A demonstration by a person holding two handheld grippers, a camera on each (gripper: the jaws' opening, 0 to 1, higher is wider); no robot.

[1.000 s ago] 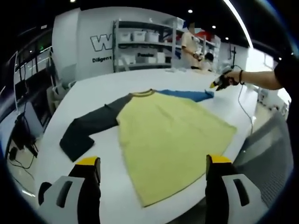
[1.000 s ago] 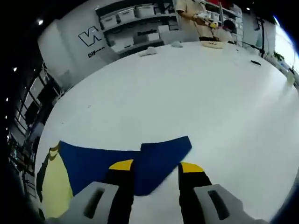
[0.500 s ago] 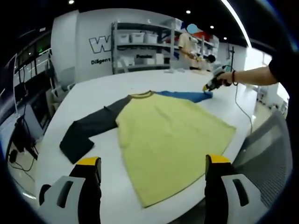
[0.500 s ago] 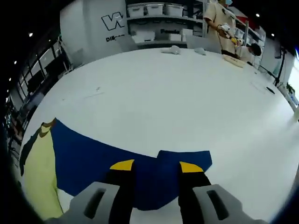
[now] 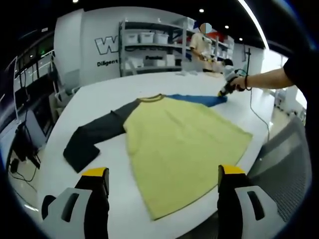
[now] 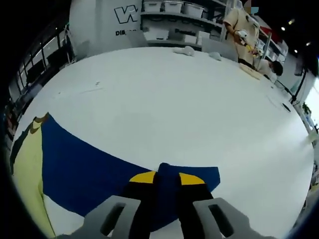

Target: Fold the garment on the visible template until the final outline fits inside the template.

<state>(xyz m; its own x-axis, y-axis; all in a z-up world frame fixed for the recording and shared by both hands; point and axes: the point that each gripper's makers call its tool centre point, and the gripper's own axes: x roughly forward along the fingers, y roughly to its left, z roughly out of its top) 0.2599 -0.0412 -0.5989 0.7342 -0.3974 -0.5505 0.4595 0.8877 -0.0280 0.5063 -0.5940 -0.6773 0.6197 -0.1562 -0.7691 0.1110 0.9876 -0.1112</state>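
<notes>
Garment's blue sleeve [image 6: 99, 172] is pinched between right gripper [image 6: 166, 178] fingers; left gripper [image 5: 162, 175] fingers gape wide.

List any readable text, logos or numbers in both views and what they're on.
"W": large letter, cut off by the shelving, on the back wall; also seen in the right gripper view.
"Diligent": smaller line under it on the same wall, cut off; partly legible.
Dark print on the boxes on the shelving: too blurred to read.
Garment, table, grippers: no text visible.
</notes>
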